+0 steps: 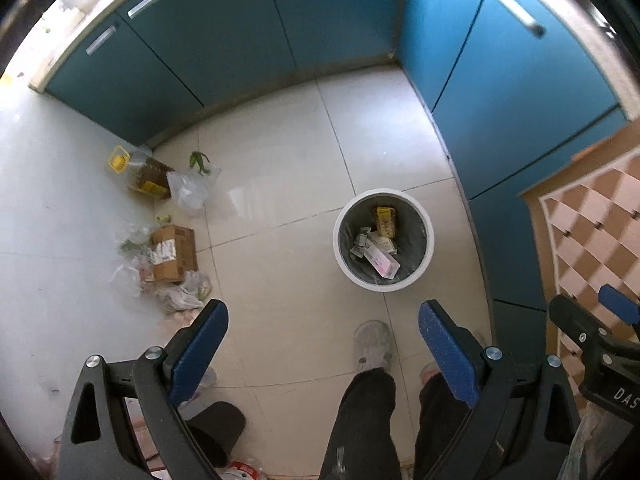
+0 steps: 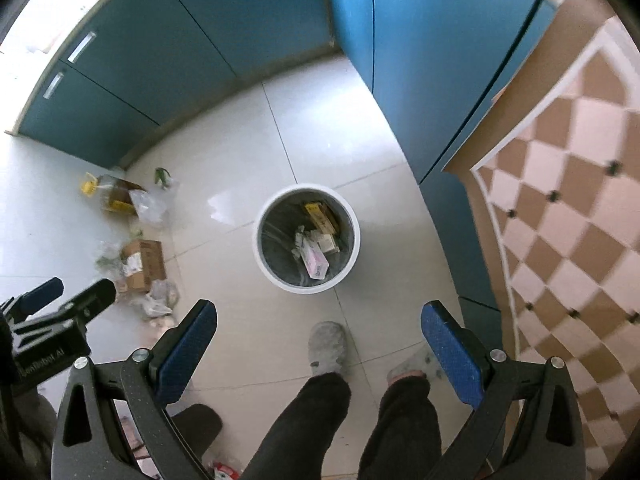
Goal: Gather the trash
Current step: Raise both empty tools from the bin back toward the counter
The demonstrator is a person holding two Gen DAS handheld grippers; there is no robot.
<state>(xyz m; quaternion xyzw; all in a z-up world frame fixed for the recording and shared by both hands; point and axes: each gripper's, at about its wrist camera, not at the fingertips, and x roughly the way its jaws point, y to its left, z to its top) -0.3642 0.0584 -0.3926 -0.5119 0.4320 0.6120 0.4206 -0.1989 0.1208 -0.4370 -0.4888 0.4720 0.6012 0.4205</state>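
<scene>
A white round bin [image 1: 427,236] [image 2: 354,236] with a dark liner stands on the tiled floor and holds small boxes and cartons [image 1: 380,240] [image 2: 316,240]. Loose trash lies to its left: a cardboard box [image 1: 174,254] [image 2: 144,264], clear plastic bags [image 1: 188,190] [image 2: 150,206] and an oil bottle with a yellow cap [image 1: 140,172] [image 2: 108,194]. My left gripper [image 1: 324,316] is open and empty, high above the floor, also seen in the right wrist view [image 2: 64,288]. My right gripper [image 2: 320,316] is open and empty too; its fingers [image 1: 618,308] show at the right of the left wrist view.
Teal cabinets [image 1: 248,32] [image 2: 420,40] line the back and right. A person's legs in dark trousers [image 1: 364,420] [image 2: 304,420] and grey slippers [image 1: 372,344] [image 2: 328,346] stand below the grippers. A brown checked wall [image 2: 568,200] is at the right. More trash [image 1: 240,470] lies near the bottom edge.
</scene>
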